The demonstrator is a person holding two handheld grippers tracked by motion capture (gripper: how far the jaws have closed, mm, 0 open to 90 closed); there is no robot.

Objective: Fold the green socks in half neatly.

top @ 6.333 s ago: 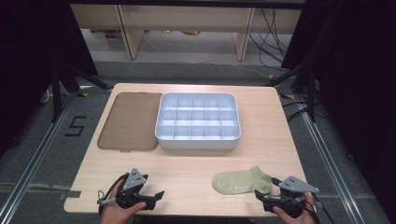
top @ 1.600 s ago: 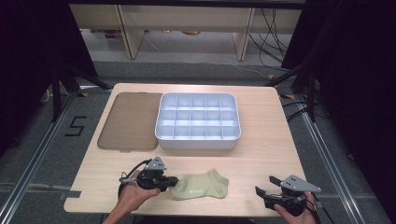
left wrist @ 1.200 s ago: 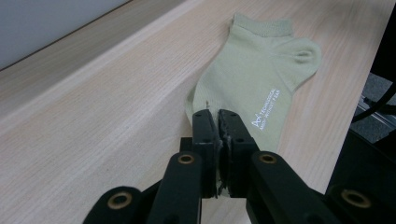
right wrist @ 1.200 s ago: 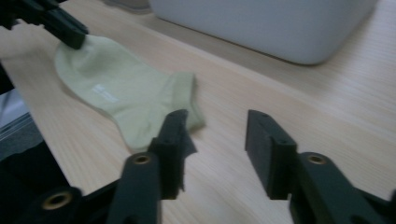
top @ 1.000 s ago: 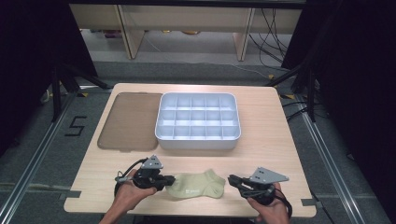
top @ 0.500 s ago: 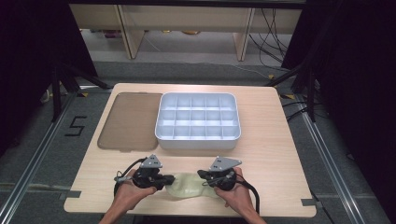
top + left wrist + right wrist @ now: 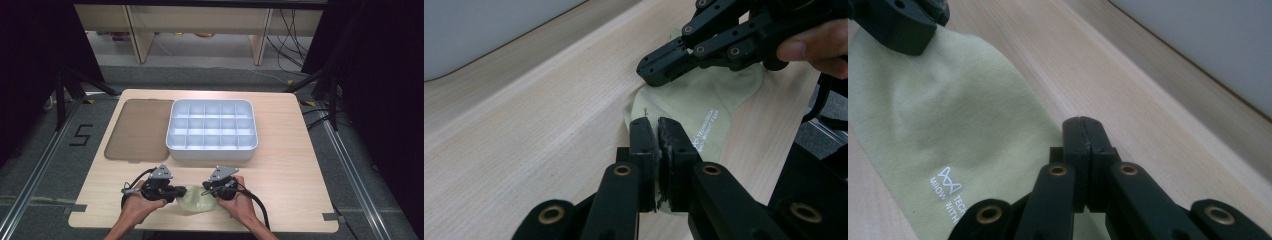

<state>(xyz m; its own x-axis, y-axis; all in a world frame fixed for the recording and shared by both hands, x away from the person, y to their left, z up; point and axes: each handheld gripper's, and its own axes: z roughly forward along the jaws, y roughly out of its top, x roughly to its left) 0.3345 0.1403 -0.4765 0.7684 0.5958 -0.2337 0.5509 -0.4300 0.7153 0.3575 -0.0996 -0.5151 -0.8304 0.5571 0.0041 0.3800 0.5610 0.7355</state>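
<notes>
A pale green sock (image 7: 196, 201) with white lettering lies flat near the table's front edge, between my two grippers. My left gripper (image 7: 181, 193) is shut on the sock's left end; in the left gripper view the fabric (image 7: 704, 100) is pinched between its closed jaws (image 7: 658, 131). My right gripper (image 7: 205, 192) is shut, and its tips rest at the sock's right edge. The right gripper view has its jaws (image 7: 1083, 123) pressed together over the sock's border (image 7: 923, 120), with no fabric between them. Each gripper view also catches the other gripper: right gripper (image 7: 659, 70), left gripper (image 7: 898, 30).
A white tray (image 7: 212, 150) with several empty compartments stands in the middle of the table, just beyond both grippers. A flat brown lid (image 7: 135, 130) lies to its left. The table's front edge (image 7: 200, 229) runs close under the person's hands.
The right gripper has swung left from the table's right front corner to the sock's right edge. The left gripper, which earlier had dragged the sock leftward, keeps still with it.
</notes>
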